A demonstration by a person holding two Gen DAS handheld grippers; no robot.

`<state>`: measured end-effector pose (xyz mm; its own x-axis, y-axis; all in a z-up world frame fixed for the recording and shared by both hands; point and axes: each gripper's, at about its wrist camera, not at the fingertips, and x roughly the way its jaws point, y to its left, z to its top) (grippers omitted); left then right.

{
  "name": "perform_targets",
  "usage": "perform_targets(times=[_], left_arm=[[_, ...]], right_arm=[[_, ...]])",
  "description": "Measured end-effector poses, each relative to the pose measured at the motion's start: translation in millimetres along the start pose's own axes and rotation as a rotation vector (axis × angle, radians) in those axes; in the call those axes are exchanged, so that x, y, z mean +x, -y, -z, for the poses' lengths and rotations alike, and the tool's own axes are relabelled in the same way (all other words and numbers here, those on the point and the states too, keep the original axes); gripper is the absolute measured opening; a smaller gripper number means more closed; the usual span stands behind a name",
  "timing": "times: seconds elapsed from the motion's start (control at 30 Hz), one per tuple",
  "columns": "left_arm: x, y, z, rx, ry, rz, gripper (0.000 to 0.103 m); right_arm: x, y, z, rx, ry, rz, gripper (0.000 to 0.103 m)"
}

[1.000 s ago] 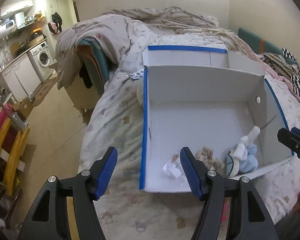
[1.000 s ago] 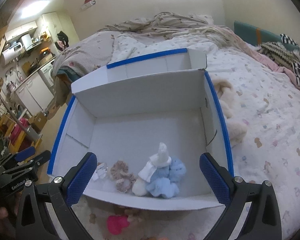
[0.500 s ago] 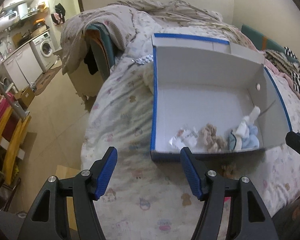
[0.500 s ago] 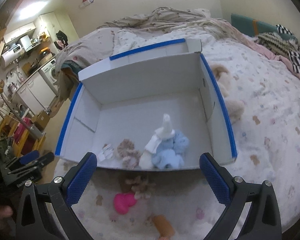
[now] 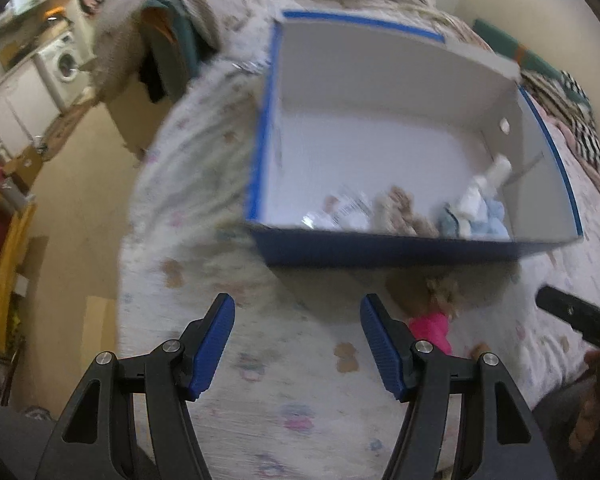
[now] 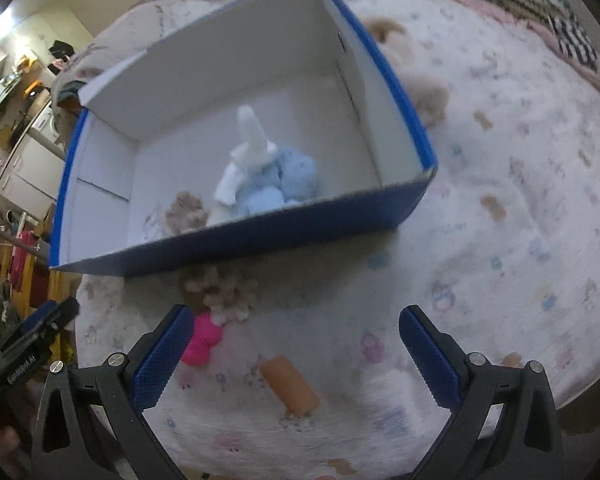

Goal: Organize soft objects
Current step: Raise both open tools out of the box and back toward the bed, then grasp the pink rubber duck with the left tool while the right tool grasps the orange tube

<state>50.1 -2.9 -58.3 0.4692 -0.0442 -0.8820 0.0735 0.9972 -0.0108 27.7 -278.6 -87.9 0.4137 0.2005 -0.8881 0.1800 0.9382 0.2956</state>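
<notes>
A blue-and-white cardboard box lies on the bed. Inside are a light blue plush with a white sock, a beige plush and a small clear packet. In front of the box lie a beige fuzzy toy, a pink toy and an orange cylinder. My left gripper is open and empty over the bedsheet. My right gripper is open and empty above the orange cylinder.
A beige plush lies on the bed right of the box. Striped fabric sits at the far right. The bed's left edge drops to the floor, with a washing machine and a yellow rack beyond.
Both grippers have pulled back from the box toward the bed's near edge. The pink toy, beige fuzzy toy and orange cylinder in front of the box have come into view.
</notes>
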Motion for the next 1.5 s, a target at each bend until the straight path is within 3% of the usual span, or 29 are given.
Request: perform_targets(times=[0.33, 0.57, 0.6, 0.63, 0.67, 0.73, 0.9, 1.07, 1.13, 1.2, 1.3, 1.37, 1.5], left_arm=[[45.7, 77.9, 21.5, 0.201, -0.155, 0.161, 0.062], [73.8, 104.1, 25.2, 0.243, -0.217, 0.194, 0.061], [77.9, 102.9, 24.8, 0.235, -0.229, 0.198, 0.055], [81.6, 100.0, 24.6, 0.224, -0.242, 0.199, 0.039], [84.3, 97.5, 24.5, 0.213, -0.260, 0.198, 0.029], [89.3, 91.6, 25.0, 0.192, -0.310, 0.210, 0.022], [82.4, 79.4, 23.0, 0.174, -0.305, 0.200, 0.021], [71.9, 60.2, 20.9, 0.148, -0.281, 0.157, 0.021], [67.8, 52.2, 21.9, 0.135, -0.267, 0.125, 0.021], [65.4, 43.8, 21.7, 0.112, -0.262, 0.116, 0.021], [62.3, 34.4, 20.2, 0.099, -0.247, 0.084, 0.021], [60.0, 28.8, 20.5, 0.087, -0.242, 0.074, 0.021], [51.2, 22.0, 20.3, 0.077, -0.213, 0.059, 0.021]], right_arm=[[1.2, 7.1, -2.1, 0.006, 0.006, 0.061, 0.103], [7.6, 16.3, 0.2, 0.002, -0.025, 0.089, 0.103], [8.7, 17.3, 0.5, 0.000, -0.033, 0.091, 0.103], [11.2, 17.3, 0.9, -0.001, -0.043, 0.091, 0.103], [13.8, 17.2, 1.1, -0.002, -0.054, 0.092, 0.103], [18.4, 15.1, 1.4, -0.011, -0.079, 0.100, 0.103], [30.7, 2.6, 7.4, -0.074, -0.137, 0.093, 0.103], [51.0, -20.6, 27.2, -0.192, -0.264, 0.020, 0.103], [55.0, -30.5, 34.6, -0.248, -0.292, 0.017, 0.083], [60.3, -36.6, 41.5, -0.290, -0.317, 0.033, 0.076], [70.7, -45.4, 50.9, -0.352, -0.353, 0.078, 0.053], [75.8, -49.5, 55.9, -0.384, -0.362, 0.110, 0.044], [72.3, -52.4, 57.8, -0.407, -0.340, 0.124, 0.007]])
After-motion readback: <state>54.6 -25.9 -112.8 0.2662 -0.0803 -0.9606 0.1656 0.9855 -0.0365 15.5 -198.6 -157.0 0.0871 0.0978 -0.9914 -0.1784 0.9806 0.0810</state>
